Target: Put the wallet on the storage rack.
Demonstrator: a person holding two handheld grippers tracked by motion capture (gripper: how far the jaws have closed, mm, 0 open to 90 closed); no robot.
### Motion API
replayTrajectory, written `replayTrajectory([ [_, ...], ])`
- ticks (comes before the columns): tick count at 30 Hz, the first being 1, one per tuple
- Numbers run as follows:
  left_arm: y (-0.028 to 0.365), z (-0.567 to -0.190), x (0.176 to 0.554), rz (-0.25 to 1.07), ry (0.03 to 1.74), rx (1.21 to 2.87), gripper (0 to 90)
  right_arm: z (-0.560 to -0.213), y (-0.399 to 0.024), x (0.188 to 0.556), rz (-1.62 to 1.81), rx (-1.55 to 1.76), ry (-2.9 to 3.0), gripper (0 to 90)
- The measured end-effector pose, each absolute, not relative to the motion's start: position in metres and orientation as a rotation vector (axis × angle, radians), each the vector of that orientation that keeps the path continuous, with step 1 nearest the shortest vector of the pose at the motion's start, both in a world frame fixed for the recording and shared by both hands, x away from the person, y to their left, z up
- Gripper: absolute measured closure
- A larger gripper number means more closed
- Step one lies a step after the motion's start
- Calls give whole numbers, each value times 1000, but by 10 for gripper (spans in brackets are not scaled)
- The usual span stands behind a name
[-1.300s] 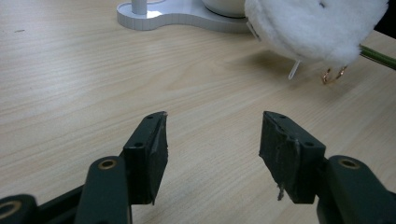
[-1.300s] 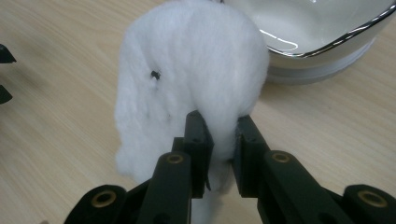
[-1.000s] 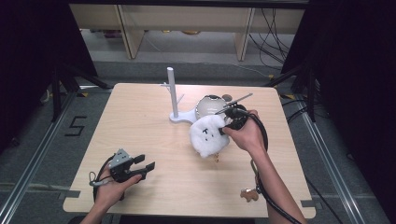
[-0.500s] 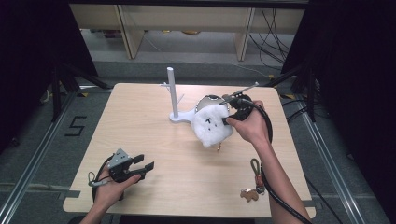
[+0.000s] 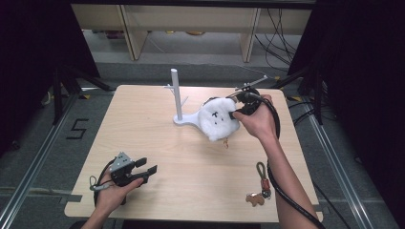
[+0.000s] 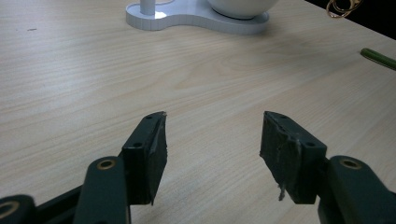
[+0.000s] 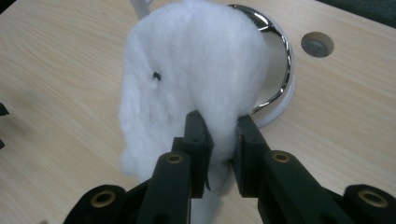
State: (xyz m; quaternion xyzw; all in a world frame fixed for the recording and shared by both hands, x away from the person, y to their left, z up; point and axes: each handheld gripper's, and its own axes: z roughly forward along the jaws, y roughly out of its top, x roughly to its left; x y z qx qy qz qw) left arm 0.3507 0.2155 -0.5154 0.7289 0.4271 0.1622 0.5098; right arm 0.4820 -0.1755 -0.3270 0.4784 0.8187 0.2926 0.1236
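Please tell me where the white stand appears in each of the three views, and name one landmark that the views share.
High view: the white stand rises at centre, its base behind the white plush toy.
Left gripper view: its base lies at the top edge.
Right gripper view: its chrome-rimmed dish peeks from behind the toy.
Shared landmark: the stand's base.

Lab, black curtains (image 5: 28, 43), floor cables (image 5: 286, 28)

Light wood surface (image 5: 157, 124) on grey floor (image 5: 33, 143). Black tape "5" (image 5: 76, 129) at left. Pale wooden shelving (image 5: 191, 24) behind, black cables (image 5: 282, 33) beside it. Dark curtains (image 5: 363, 71) both sides.
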Motion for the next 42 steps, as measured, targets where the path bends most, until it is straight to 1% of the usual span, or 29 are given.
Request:
replayTrajectory([
  [13, 216, -515, 351, 389, 1032, 1751, 400, -312, -173, 493, 896, 1391, 2355, 786],
  [42, 215, -516, 350, 382, 1038, 1757, 398, -303, -171, 519, 941, 1394, 2255, 785],
])
